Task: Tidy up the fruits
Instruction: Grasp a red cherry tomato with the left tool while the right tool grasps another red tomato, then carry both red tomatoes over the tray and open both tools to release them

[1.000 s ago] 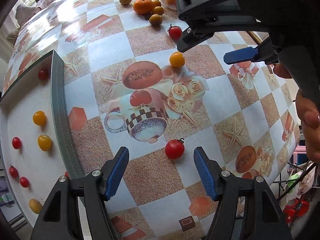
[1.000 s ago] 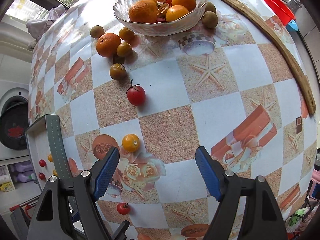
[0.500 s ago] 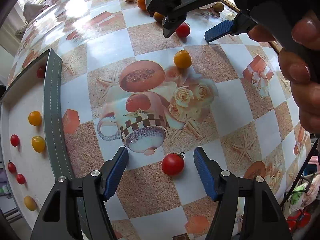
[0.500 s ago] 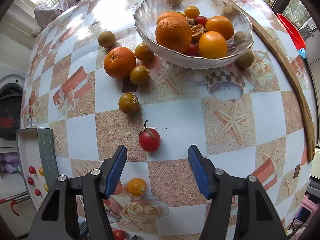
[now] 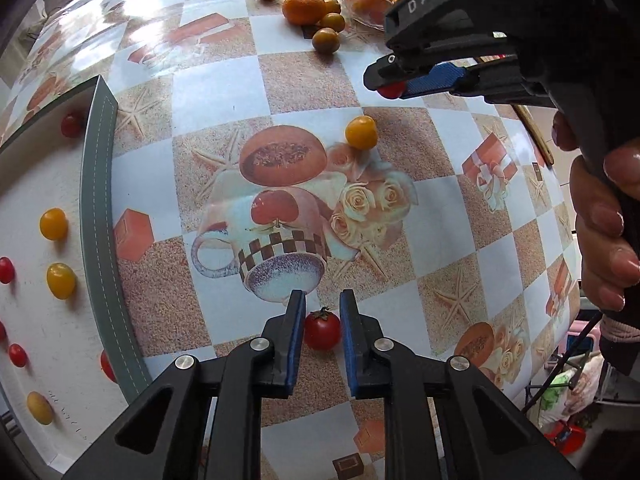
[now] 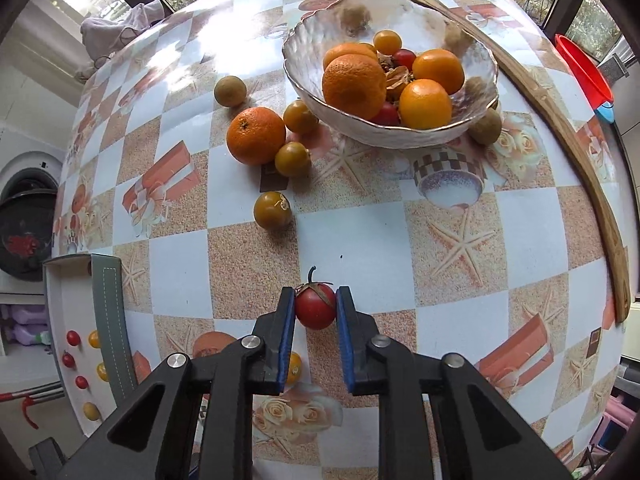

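Left wrist view: my left gripper (image 5: pixel 320 322) pinches one red tomato (image 5: pixel 322 329) as my right gripper (image 6: pixel 316 306) closes on another (image 6: pixel 315 306) nearer the bowl (image 6: pixel 360 128); next, lift both gently

I note a checked tablecloth (image 6: pixel 360 240), a wooden strip (image 6: pixel 568 152) along its edge, and a red basin (image 6: pixel 584 68) beyond.
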`<state>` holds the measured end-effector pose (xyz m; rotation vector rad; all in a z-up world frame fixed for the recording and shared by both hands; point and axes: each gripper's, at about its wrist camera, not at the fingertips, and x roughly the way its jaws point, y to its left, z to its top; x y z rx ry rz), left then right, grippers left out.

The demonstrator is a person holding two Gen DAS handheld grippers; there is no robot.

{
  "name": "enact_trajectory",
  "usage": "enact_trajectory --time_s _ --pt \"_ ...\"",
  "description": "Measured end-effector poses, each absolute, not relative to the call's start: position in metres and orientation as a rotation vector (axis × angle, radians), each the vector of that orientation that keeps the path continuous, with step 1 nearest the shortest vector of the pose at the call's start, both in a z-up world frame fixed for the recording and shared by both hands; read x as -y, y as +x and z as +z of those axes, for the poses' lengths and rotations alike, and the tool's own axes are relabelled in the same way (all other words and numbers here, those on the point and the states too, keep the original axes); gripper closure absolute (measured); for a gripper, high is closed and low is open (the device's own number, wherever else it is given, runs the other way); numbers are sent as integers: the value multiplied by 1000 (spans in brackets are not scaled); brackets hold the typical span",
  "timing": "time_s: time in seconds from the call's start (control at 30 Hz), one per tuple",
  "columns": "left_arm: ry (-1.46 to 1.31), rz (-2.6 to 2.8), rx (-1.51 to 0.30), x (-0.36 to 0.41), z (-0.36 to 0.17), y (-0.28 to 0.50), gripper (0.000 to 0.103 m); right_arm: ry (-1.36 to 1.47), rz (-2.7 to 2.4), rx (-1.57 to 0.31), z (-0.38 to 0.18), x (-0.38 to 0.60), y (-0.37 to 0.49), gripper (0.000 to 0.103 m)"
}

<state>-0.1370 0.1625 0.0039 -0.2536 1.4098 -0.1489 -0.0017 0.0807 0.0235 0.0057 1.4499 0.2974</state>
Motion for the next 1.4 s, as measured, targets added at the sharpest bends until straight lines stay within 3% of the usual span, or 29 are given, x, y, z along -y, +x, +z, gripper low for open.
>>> enact_trajectory --time_s 0.4,0.83,1.4 --pt "-274 -187 -1408 -182 7 -139 83 122 253 -1508 30 -33 -64 81" --pt "-20 -204 -1399 -122 -6 -149 81 160 217 -1522 35 -17 -85 81" --pt "-271 -157 -1315 -208 42 -163 81 137 280 -1514 52 -40 -100 81"
